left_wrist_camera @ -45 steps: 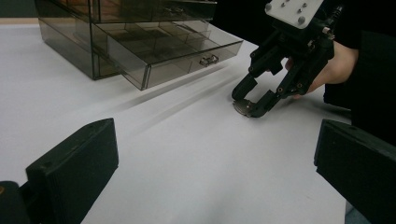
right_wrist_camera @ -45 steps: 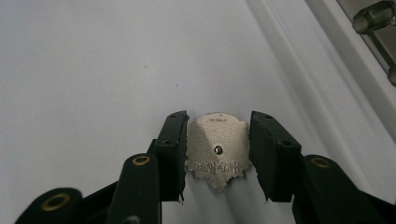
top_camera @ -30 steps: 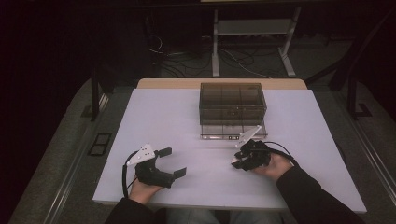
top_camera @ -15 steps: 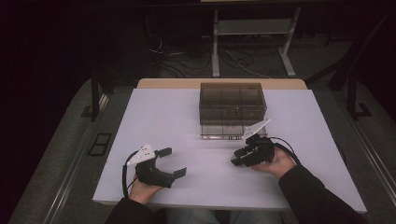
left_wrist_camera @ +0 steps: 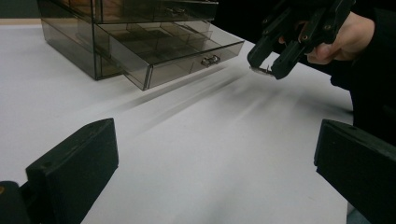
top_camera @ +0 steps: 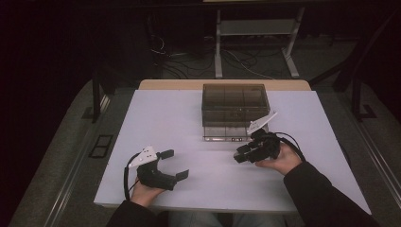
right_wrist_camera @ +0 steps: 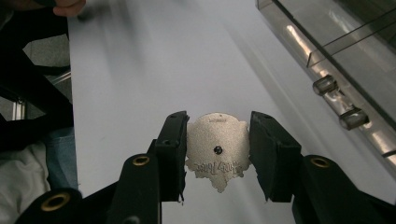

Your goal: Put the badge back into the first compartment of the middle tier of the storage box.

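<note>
While two grippers are held over the white table (top_camera: 156,118), one small metal badge (right_wrist_camera: 218,150) is pinched between the jaws of the right gripper (top_camera: 242,155), just in front of the one dark see-through drawer box (top_camera: 234,100). One drawer (left_wrist_camera: 177,51) is pulled out. The left gripper (top_camera: 176,164) is spread wide with nothing in it.

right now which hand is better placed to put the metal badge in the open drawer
Right: its hand-held gripper is shut on the metal badge, close to the open drawer. The left hand-held gripper is open, empty and farther off.
</note>
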